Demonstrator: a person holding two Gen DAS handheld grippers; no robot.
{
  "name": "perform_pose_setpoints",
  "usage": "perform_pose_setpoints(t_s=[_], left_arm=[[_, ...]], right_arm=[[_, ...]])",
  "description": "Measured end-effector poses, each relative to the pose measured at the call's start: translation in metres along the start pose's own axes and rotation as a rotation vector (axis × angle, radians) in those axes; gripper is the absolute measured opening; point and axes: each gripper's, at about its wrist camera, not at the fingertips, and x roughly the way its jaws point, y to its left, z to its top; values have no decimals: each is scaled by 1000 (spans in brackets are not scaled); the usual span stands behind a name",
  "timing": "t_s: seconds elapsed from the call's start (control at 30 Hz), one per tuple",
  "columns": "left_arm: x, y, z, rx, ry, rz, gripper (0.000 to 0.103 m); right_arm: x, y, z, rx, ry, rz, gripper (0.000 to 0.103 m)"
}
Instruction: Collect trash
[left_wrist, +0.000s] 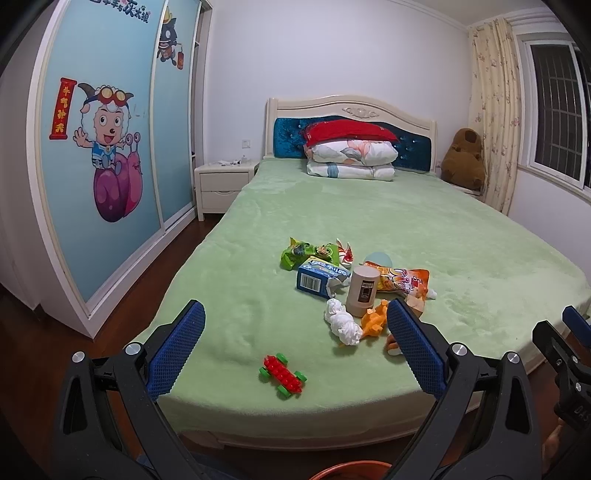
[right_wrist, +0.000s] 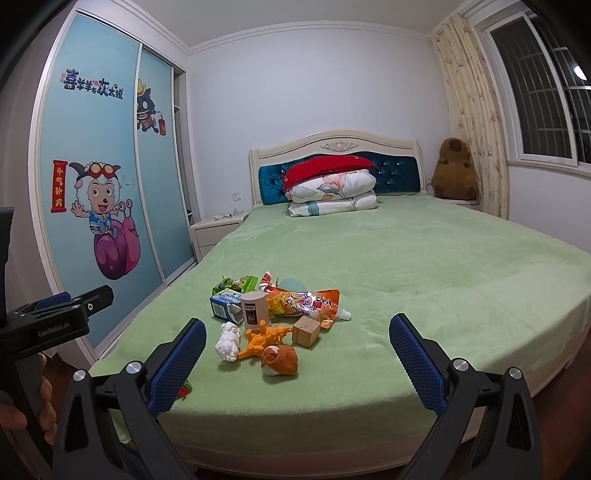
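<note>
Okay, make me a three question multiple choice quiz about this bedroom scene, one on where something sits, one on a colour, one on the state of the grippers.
1. Where does the brick toy car lie?
A. on the nightstand
B. near the bed's foot edge, apart from the pile
C. on the pillows

2. What colour is the bed cover?
A. light green
B. red
C. brown

3. How do the left gripper and right gripper stand?
A. both shut on wrappers
B. one holds the tissue
C. both open, holding nothing

Answers: B, it sits alone, nearer the edge than the heap; A, the plush cover is pale green; C, each pair of blue fingers is spread wide with nothing between.
</note>
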Motion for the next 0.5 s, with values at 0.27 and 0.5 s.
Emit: perform_pose_setpoints(t_s=[0.27, 0.5], left_arm=[[0, 1, 0, 2, 3, 0, 96], [-1, -3, -2, 10, -1, -2, 96]], right_arm=[[0, 0, 0, 6, 0, 5, 98], [-1, 1, 0, 7, -5, 7, 98]])
